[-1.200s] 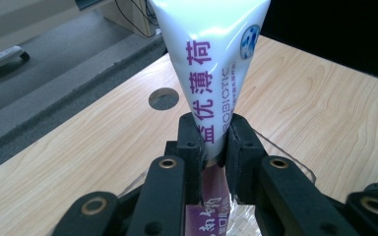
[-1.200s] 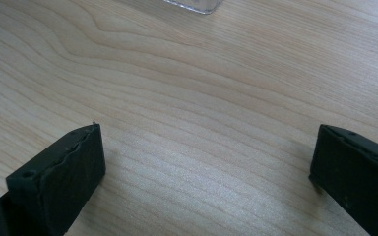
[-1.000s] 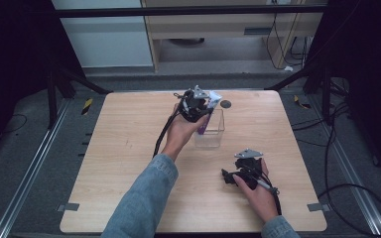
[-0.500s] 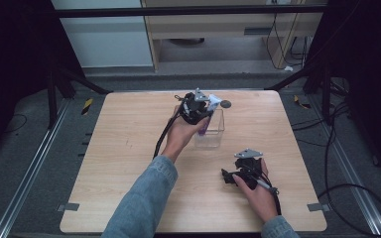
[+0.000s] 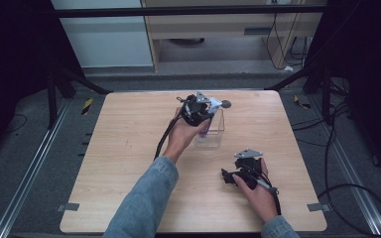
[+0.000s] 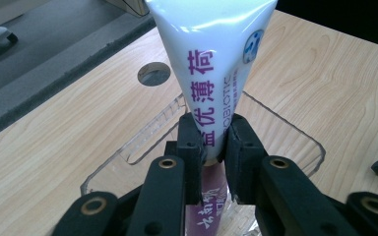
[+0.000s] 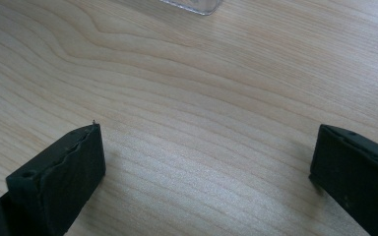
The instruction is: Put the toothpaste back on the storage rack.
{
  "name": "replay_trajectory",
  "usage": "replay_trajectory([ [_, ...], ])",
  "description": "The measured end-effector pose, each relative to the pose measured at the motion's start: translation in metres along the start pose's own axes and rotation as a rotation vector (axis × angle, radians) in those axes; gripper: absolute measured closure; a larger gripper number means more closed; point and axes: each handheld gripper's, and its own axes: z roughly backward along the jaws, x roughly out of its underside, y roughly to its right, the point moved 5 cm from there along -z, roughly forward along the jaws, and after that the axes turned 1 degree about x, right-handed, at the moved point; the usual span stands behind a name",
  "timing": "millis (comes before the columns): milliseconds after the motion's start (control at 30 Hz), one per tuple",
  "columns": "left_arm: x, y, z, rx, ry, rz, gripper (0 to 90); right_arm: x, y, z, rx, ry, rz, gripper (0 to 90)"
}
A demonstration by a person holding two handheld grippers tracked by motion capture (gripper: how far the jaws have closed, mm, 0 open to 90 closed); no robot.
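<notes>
— Left gripper (image 6: 211,142) was clamped tight on that white toothpaste tube (image 6: 215,64), did you catch it? Both black jaws pressed flat against its sides, purple lettering running right down between them.

— I did. From above, the left gripper (image 5: 197,110) sat over the clear plastic box (image 5: 217,130), near the far middle of the wooden table (image 5: 129,148). The tube's lower end, the purple part, was dipping down inside the box's walls.

— Was it resting on the bottom?

— Could not tell. The gripper's own camera looked straight along the tube, and the jaws hid the low end. What showed plainly was the box rim curving around behind the tube, so the tube stood within the box's outline, more or less upright and held in the grip.

— And the round hole in the tabletop?

— Hole (image 6: 153,73) lay just beyond the box, toward the far edge. Nothing in it that I could see.

— What about the other hand?

— Right gripper (image 5: 238,174) was down near the front right of the table, well apart from the box. Its jaws stood wide, bare wood grain between them, nothing gripped. A corner of the clear box peeked in at the top of its camera's picture.

— So one hand busy, one idle.

— Exactly that: left hand (image 5: 181,136) wrapped around its gripper with the denim sleeve (image 5: 144,203) reaching in from the near edge, right hand (image 5: 258,196) low by the table.
</notes>
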Motion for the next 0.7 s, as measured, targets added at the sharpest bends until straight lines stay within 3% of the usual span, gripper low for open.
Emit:
replay_trajectory([
  [700, -0.0028, -0.002, -0.0042, 0.005, -0.009, 0.048, 77.4, 0.0, -0.0001, 0.0, 0.0, 0.0, -0.001, 0.4],
])
